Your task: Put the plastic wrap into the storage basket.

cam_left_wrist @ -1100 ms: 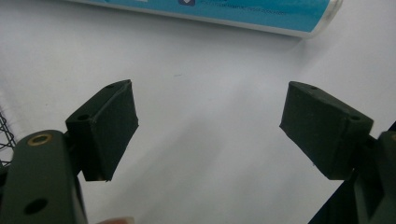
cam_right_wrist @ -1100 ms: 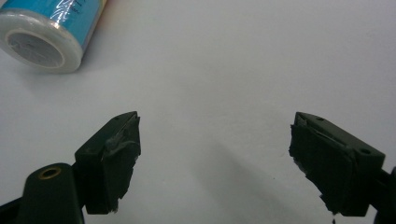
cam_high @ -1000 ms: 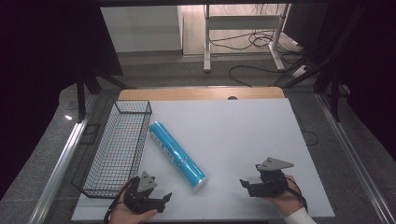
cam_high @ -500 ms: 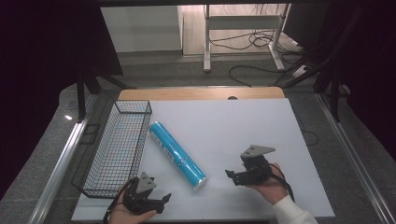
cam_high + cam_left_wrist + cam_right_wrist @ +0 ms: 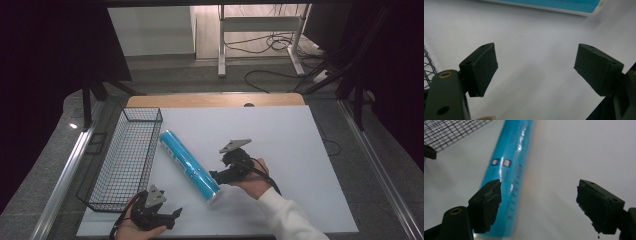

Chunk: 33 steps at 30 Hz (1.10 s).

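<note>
A long blue roll in clear wrap lies diagonally on the white table, just right of the black wire basket. My right gripper is open beside the roll's near end, its jaws wide apart. In the right gripper view the blue roll runs up past the left jaw, with nothing between the pads. My left gripper rests open near the table's front edge, left of centre. The left gripper view has the roll's end across the top, well beyond the jaws.
The white table has bare room to the right and behind the roll. A corner of the basket shows at the top left of the right gripper view. Cables and a stand's legs lie on the floor beyond the table.
My right gripper has moved left and forward across the table, from the right side to the near end of the blue roll. The left gripper has stayed in place.
</note>
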Available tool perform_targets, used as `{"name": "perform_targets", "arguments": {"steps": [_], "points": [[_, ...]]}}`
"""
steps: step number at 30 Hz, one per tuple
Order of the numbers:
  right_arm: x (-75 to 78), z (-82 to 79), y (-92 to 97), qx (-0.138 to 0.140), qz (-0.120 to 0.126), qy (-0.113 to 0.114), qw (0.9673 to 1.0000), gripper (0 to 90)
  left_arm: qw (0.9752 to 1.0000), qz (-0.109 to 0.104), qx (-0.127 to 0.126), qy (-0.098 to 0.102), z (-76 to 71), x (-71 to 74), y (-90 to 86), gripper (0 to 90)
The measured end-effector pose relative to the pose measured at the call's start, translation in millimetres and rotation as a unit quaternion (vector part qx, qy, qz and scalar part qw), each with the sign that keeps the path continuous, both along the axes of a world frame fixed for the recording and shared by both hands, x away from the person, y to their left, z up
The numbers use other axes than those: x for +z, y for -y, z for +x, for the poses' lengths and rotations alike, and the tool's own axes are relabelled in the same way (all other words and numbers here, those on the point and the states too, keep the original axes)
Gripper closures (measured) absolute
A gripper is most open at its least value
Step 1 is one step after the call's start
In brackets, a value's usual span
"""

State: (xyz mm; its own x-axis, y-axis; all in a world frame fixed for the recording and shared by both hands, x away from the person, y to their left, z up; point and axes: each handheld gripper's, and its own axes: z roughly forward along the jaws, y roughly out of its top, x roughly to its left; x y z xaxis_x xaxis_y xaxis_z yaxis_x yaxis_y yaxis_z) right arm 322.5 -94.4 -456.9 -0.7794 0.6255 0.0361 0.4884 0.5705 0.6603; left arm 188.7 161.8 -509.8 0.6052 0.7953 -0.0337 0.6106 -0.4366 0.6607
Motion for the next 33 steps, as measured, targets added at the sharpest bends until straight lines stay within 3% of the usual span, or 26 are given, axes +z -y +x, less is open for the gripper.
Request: {"name": "perform_targets", "arguments": {"steps": [8, 12, 13, 20, 33], "points": [[-10.1, 5.9, -47.7, 0.03, -0.027, -0.02, 0.999, 21.2, 1.0, 0.0, 0.001, 0.002, -0.3, 0.1, -1.4, 18.2], [-11.2, 10.7, -61.6, 0.036, -0.034, -0.025, 0.9985, 21.1, 1.0, 0.0, 0.001, 0.001, -0.7, -0.1, -1.2, 18.2], [-11.9, 14.7, -71.4, 0.035, -0.047, -0.028, 0.9979, 21.1, 1.0, 0.0, 0.001, 0.002, -0.9, 0.0, -1.5, 18.2], [-19.7, 23.8, -88.8, 0.033, -0.068, -0.045, 0.9961, 20.4, 1.0, 0.0, 0.001, 0.002, -1.2, 0.1, -3.1, 18.3], [-35.5, 57.0, -124.9, 0.015, -0.102, -0.079, 0.9916, 18.9, 1.0, -0.002, -0.003, 0.005, -2.7, 0.4, -2.7, 18.2]]}}
